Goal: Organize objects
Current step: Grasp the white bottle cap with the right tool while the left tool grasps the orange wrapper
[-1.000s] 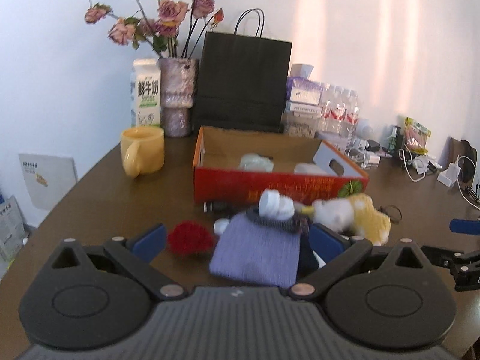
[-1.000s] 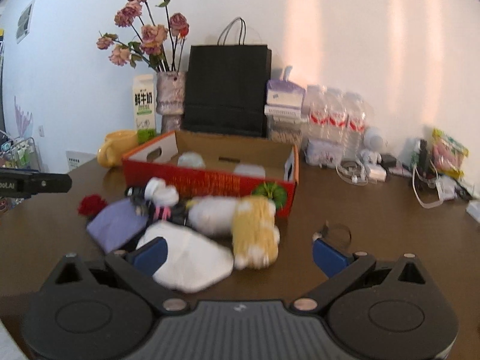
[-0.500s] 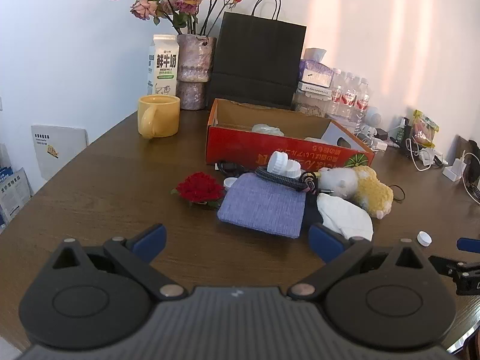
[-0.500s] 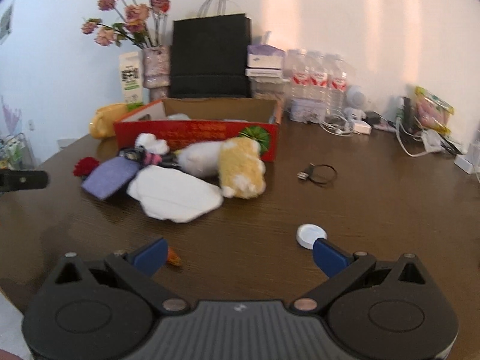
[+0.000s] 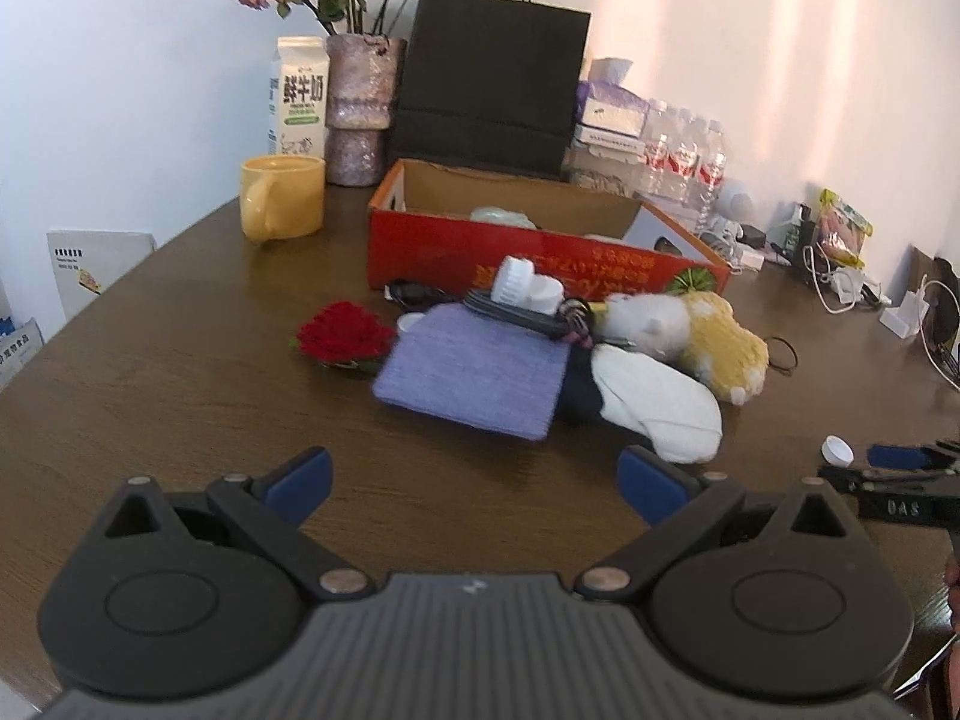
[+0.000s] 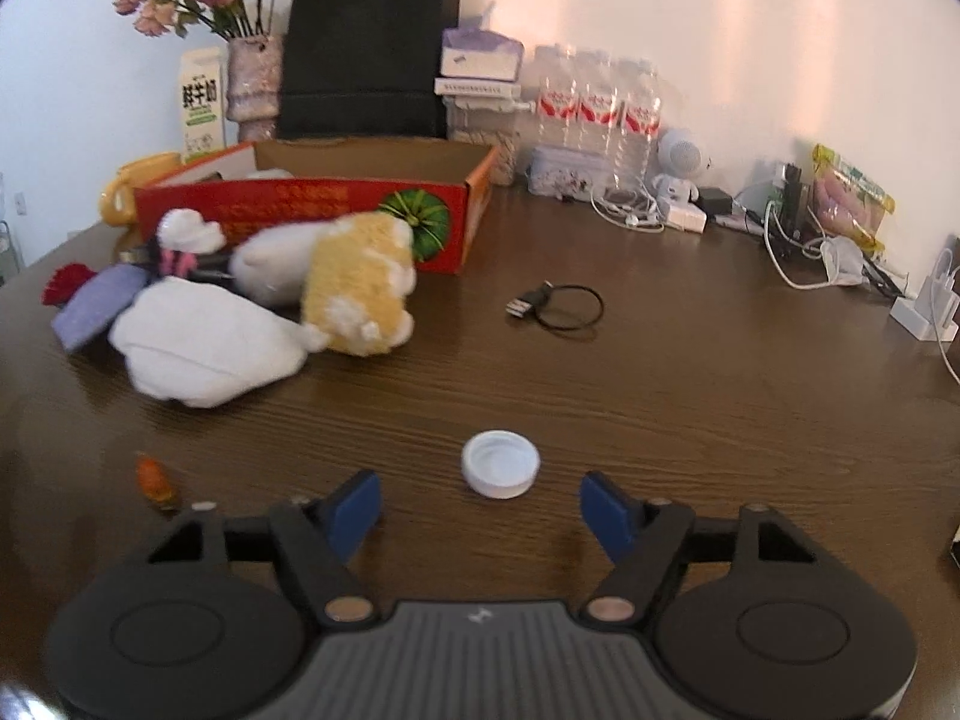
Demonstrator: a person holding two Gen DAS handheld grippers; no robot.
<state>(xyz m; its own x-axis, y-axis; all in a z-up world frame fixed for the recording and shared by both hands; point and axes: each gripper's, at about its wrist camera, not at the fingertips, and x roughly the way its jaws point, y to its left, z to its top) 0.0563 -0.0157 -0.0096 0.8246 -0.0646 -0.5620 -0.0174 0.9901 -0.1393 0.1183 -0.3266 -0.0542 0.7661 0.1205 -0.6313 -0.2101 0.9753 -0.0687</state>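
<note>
Barely begun: only 2 pale items visible inside the red box (image 5: 540,267); plush toy (image 6: 354,282), white cloth (image 6: 204,354), purple pouch (image 5: 474,378) heaped before it. Right gripper (image 6: 480,507) just closing, unclenched around white cap (image 6: 500,463), well short of box. Left gripper (image 5: 474,477) spread, empty.

White cap (image 6: 500,464) on table (image 6: 690,396) just ahead of right gripper (image 6: 483,510) — jaws apart, closing in, pads not touching.
</note>
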